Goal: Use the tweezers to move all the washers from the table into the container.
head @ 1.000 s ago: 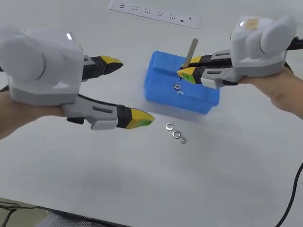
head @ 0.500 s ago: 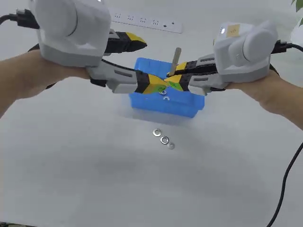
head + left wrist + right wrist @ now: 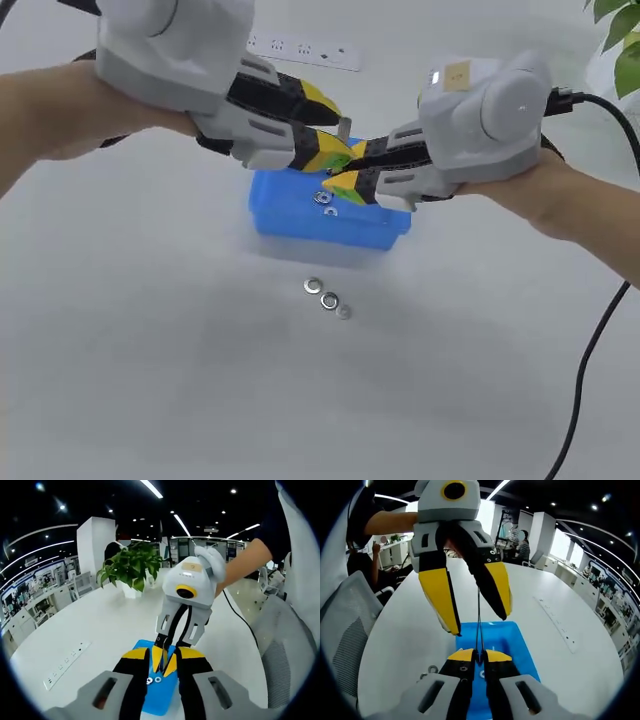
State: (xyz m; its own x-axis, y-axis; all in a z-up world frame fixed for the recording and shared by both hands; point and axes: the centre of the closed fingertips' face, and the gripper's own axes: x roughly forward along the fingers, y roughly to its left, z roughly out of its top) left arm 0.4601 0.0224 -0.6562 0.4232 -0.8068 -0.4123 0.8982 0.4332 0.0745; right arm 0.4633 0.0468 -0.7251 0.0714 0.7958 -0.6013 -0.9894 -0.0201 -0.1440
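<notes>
My right gripper [image 3: 337, 181] is shut on thin metal tweezers [image 3: 479, 636], which stand up over the blue container [image 3: 290, 222]. My left gripper [image 3: 337, 131] faces it from the left. Its yellow-tipped jaws are open, one on each side of the tweezers' upper end [image 3: 345, 127], and I cannot tell whether they touch. Two washers [image 3: 322, 198] lie inside the container. Three more washers [image 3: 329, 300] lie in a short row on the white table just in front of it. In the right gripper view the left gripper [image 3: 479, 620] hangs wide open above the container [image 3: 507, 637].
A white power strip [image 3: 303, 48] lies at the table's far edge. A black cable [image 3: 590, 340] trails off the right gripper along the right side. A potted plant [image 3: 131, 567] stands farther off on the table. The table [image 3: 200, 380] in front of the washers is bare.
My left gripper has swung right and up from the table's left side to the tweezers, and its open jaws now straddle them. The right gripper has kept its hold over the container.
</notes>
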